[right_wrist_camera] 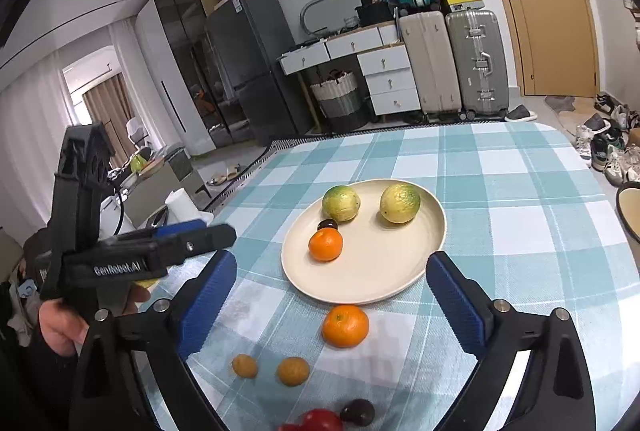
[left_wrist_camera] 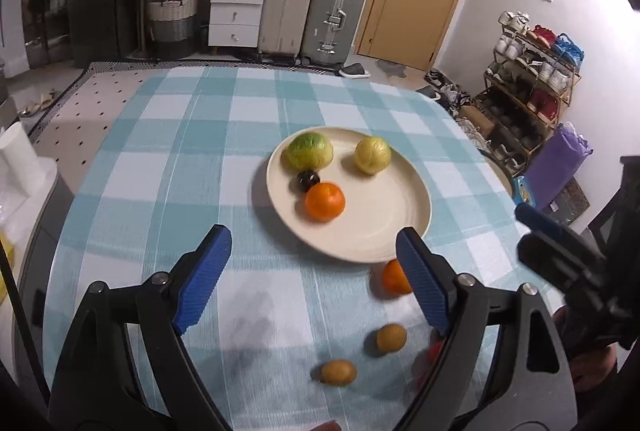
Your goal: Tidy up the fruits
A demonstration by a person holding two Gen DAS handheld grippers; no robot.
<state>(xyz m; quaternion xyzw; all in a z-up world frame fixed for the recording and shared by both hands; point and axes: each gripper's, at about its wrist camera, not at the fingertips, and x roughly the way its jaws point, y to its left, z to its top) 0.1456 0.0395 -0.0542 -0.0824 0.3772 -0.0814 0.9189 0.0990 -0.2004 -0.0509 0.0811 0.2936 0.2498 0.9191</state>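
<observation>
A cream plate [left_wrist_camera: 372, 235] [right_wrist_camera: 372, 271] on the checked tablecloth holds a green-yellow citrus [left_wrist_camera: 307, 151] [right_wrist_camera: 341, 203], a yellow citrus [left_wrist_camera: 373, 155] [right_wrist_camera: 400, 202], an orange [left_wrist_camera: 325, 201] [right_wrist_camera: 325, 244] and a small dark fruit [left_wrist_camera: 307, 180] [right_wrist_camera: 327, 224]. In front of the plate lie another orange [left_wrist_camera: 394, 277] [right_wrist_camera: 345, 325], two small brown-yellow fruits [right_wrist_camera: 245, 365] [right_wrist_camera: 293, 371], a dark fruit [right_wrist_camera: 358, 412] and a red fruit [right_wrist_camera: 318, 421]. My left gripper [left_wrist_camera: 314, 271] is open and empty above the cloth. My right gripper [right_wrist_camera: 332, 295] is open and empty over the loose orange.
The left gripper [right_wrist_camera: 192, 235] shows at the left of the right wrist view; the right gripper [left_wrist_camera: 560, 255] shows at the right of the left wrist view. A dark-rimmed bowl [right_wrist_camera: 628, 211] sits at the table's right edge. Suitcases, drawers and a shoe rack stand beyond the table.
</observation>
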